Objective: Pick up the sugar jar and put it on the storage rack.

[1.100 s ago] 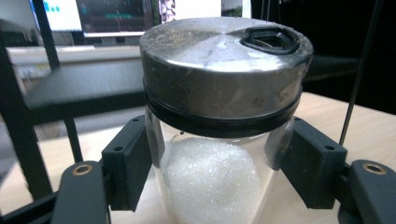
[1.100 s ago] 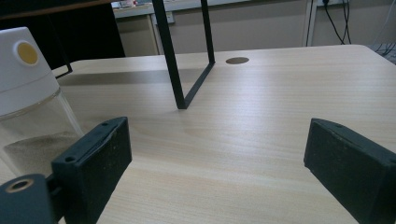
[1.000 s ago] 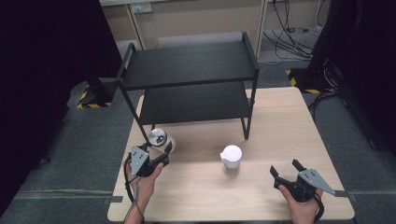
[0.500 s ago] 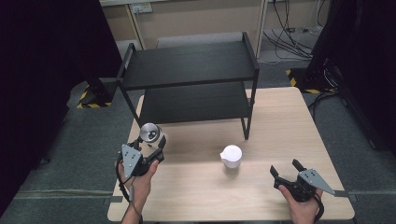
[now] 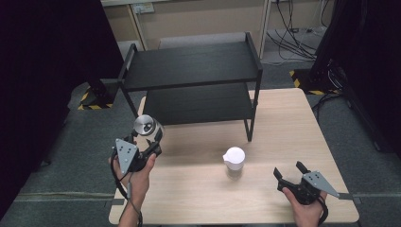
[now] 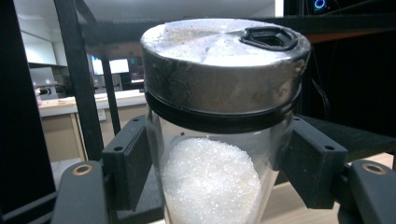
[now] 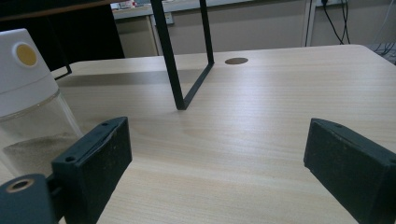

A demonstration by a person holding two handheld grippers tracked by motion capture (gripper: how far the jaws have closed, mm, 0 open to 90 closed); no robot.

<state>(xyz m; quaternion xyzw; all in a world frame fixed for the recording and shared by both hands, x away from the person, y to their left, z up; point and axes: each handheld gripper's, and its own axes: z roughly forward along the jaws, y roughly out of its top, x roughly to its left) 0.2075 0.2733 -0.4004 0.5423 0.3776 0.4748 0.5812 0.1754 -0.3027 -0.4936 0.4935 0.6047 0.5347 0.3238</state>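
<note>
Lifted off the table (image 5: 283, 118) since a second ago and carried up and to the left: jar (image 5: 146, 126) now in the air, close to the front left leg of the shelf rack (image 5: 189, 66). Same spot for the right gripper (image 5: 292, 176), no change there.

Biggest first: pale wooden table, bearing the black two-tier shelf rack at its far side, both tiers bare as far as can be seen. Then the white-capped shaker (image 5: 234, 161), standing upright near the table's middle, well apart from either gripper; seen at the left edge of the right gripper view (image 7: 28, 84) with sandy powder inside.

Then the left gripper (image 5: 152, 142), jaws pinching the jar's glass body from both sides just under the metal lid (image 6: 224, 60). Long axis roughly upright, lid on top, white crystals (image 6: 210, 186) heaped inside. Black flip tab on the lid facing away.

Right gripper resting low at the table's near right corner, jaws spread wide, nothing between them but bare wood.

Key relation, by judgement: rack lying straight ahead and just right of the held jar, lower tier nearest. Left hand clearly the nearer one; short forward push, jar kept upright, leg to be cleared on the way in.
</note>
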